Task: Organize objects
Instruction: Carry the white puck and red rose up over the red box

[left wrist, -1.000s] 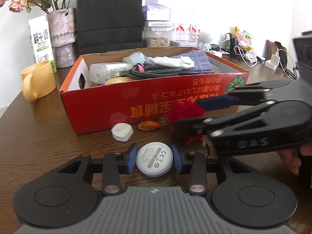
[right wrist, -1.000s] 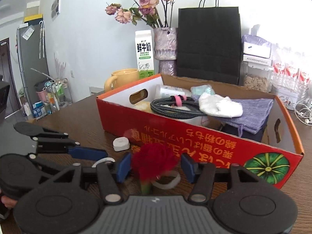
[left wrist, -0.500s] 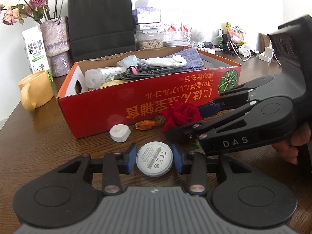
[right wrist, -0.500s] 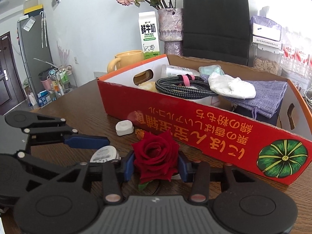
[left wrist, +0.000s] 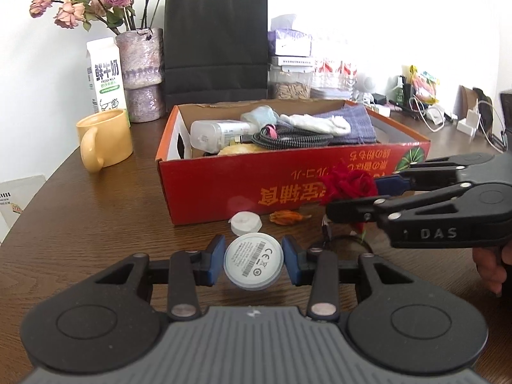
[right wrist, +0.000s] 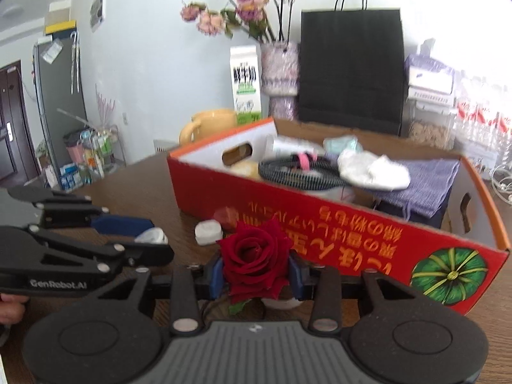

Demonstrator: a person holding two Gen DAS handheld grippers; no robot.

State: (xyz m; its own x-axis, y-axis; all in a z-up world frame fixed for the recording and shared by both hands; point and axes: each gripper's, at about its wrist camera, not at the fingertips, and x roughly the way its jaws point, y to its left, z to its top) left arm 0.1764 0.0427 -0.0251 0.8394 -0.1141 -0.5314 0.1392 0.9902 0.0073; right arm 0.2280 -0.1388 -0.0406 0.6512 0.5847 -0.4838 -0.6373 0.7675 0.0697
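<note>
My left gripper (left wrist: 253, 260) is shut on a white round disc (left wrist: 253, 265) and holds it above the table, in front of the red cardboard box (left wrist: 288, 185). My right gripper (right wrist: 255, 272) is shut on a red rose (right wrist: 254, 256), lifted before the box's long side (right wrist: 352, 224). In the left wrist view the rose (left wrist: 350, 185) and right gripper sit at the right. The box holds a coiled cable (left wrist: 289, 139), a bottle (left wrist: 217, 134), a white cloth (left wrist: 316, 123) and a blue cloth (left wrist: 355, 124).
A small white cap (left wrist: 245, 223) and a dried orange petal (left wrist: 286, 217) lie on the wooden table before the box. A yellow mug (left wrist: 104, 142), milk carton (left wrist: 105, 75), flower vase (left wrist: 140, 73) and black paper bag (left wrist: 216, 48) stand behind. Chargers and cables (left wrist: 448, 115) clutter the far right.
Both grippers have risen from the table. The disc is lifted in the left gripper, and the rose is lifted in the right gripper and turned upright toward the box.
</note>
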